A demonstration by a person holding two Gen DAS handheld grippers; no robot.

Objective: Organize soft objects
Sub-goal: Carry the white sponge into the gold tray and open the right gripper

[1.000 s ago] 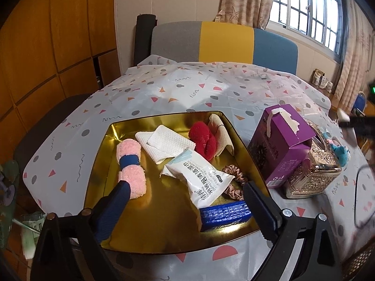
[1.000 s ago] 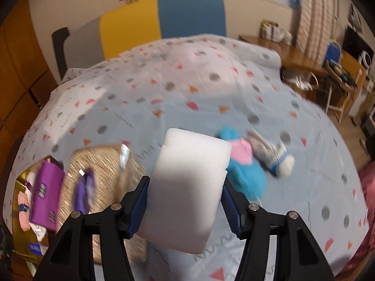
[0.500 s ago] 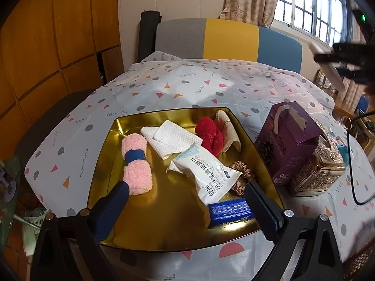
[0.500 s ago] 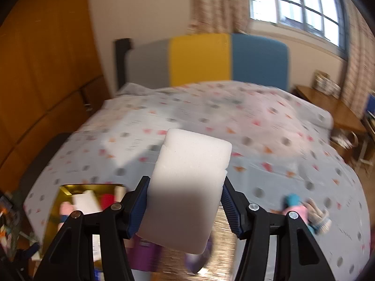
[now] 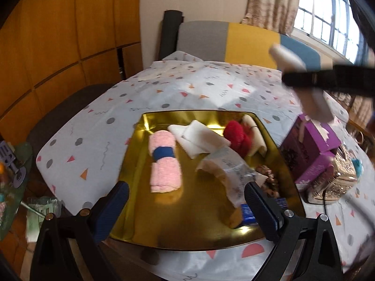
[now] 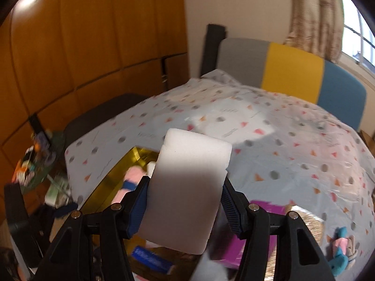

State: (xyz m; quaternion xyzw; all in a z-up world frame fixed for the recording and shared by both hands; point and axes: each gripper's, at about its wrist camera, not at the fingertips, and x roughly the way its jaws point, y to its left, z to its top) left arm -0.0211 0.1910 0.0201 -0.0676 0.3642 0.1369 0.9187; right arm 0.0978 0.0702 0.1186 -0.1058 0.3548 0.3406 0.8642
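Note:
A gold tray [image 5: 145, 126] on the patterned tablecloth holds a pink towel roll [image 5: 164, 164], white cloths [image 5: 199, 138], a red fluffy item [image 5: 236, 135], a wipes pack [image 5: 232, 171], a scrunchie [image 5: 267, 178] and a blue item [image 5: 248, 213]. My left gripper [image 5: 185, 199] hangs open over the tray's near half, holding nothing. My right gripper [image 6: 184, 194] is shut on a white sponge block [image 6: 187, 187], held in the air above the tray [image 6: 112, 182]. In the left wrist view the sponge block [image 5: 314, 103] shows blurred at the upper right.
A purple box [image 5: 311, 145] and a gold ornate box [image 5: 337, 182] stand right of the tray. A blue and pink plush toy [image 6: 339, 255] lies further right on the cloth. A grey, yellow and blue seat back [image 5: 234, 39] is behind, and a cluttered glass side table [image 5: 14, 164] at left.
My right gripper swung left with the sponge, from above the plush toy to over the tray, and came into the left wrist view. The left gripper shifted slightly.

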